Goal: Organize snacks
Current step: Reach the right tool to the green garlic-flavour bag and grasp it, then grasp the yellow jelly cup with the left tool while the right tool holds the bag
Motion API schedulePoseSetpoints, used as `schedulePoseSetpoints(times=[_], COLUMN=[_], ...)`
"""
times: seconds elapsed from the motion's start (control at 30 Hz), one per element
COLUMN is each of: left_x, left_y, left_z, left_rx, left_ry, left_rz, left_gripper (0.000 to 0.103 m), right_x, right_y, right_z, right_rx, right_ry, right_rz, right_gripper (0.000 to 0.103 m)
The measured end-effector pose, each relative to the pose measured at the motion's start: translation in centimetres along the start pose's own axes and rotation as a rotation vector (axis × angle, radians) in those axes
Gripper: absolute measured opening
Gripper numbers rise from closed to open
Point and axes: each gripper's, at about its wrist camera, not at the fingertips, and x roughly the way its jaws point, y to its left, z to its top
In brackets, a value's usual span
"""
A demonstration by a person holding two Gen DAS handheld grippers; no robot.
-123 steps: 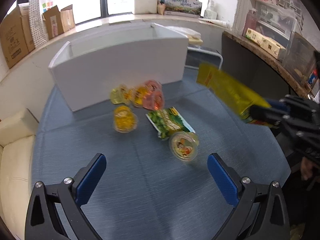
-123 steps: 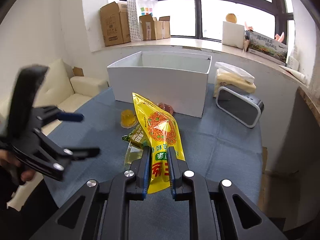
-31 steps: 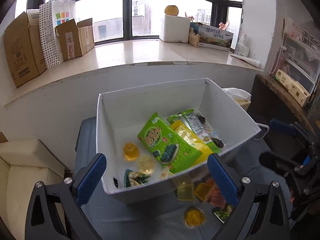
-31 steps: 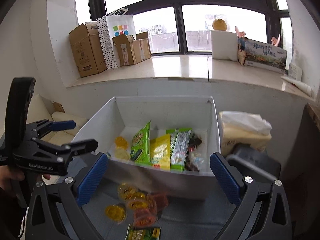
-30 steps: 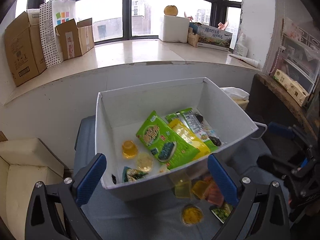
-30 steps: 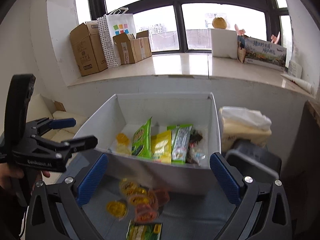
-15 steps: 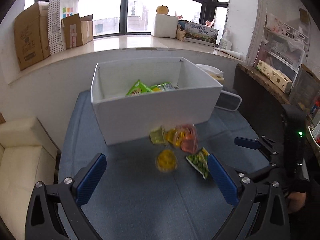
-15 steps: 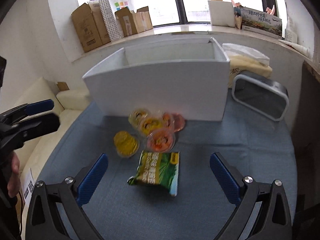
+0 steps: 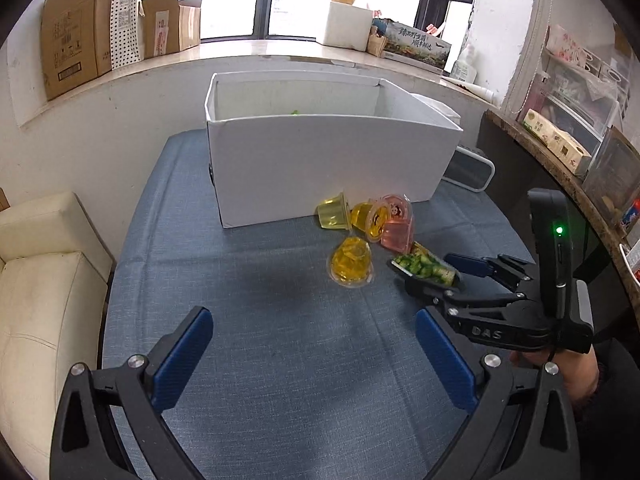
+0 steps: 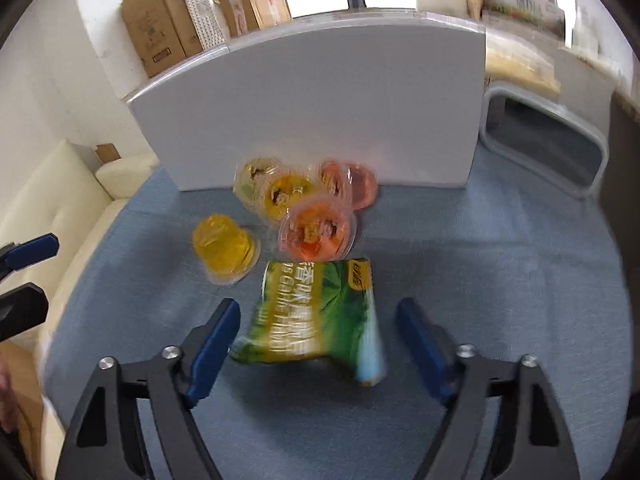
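Nearest the right wrist camera: right hand-held gripper (image 10: pixel 318 344), spread wide, low over the blue counter (image 10: pixel 500 264).
Between its blue pads: green snack packet (image 10: pixel 316 316), flat on the counter, not gripped.
Left hand-held gripper (image 9: pixel 312 356): wide apart, holding nothing.
Just beyond the packet: orange jelly cup (image 10: pixel 318 232), yellow jelly cup (image 10: pixel 222 248), more cups clustered behind.
Farthest: white box (image 10: pixel 320 108), upright, cups against its front wall.

The left tongs (image 9: pixel 314 354) hang with blue pads spread wide, gripping nothing. The right tongs (image 10: pixel 318 334) are spread too, low over the counter (image 10: pixel 500 280), pads either side of the green packet (image 10: pixel 316 312).
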Motion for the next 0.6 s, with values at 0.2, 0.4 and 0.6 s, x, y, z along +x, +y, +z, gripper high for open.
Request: schedulePoseSetpoints(times=[0.2, 0.4, 0.6], left_x=[1.6, 4.7, 8.2], left_y=[-0.5, -1.8, -2.7], left_z=[0.1, 0.7, 1.9], left_rx=[0.007, 0.05, 0.018], left_ry=[0.024, 0.053, 0.083], left_rz=[-0.003, 0.019, 0.018], left_gripper=[0.103, 0.103, 0.103], right_x=[-0.7, -3.4, -7.4], right_y=[-0.1, 0.5, -0.2], right_z=[-0.3, -1.0, -1.5], right_rx=[-0.036, -0.07, -0.061], right_ry=[-0.004, -0.044, -0.099], right_rz=[0.012, 0.018, 0.012], right_gripper=[0.048, 0.041, 0.04])
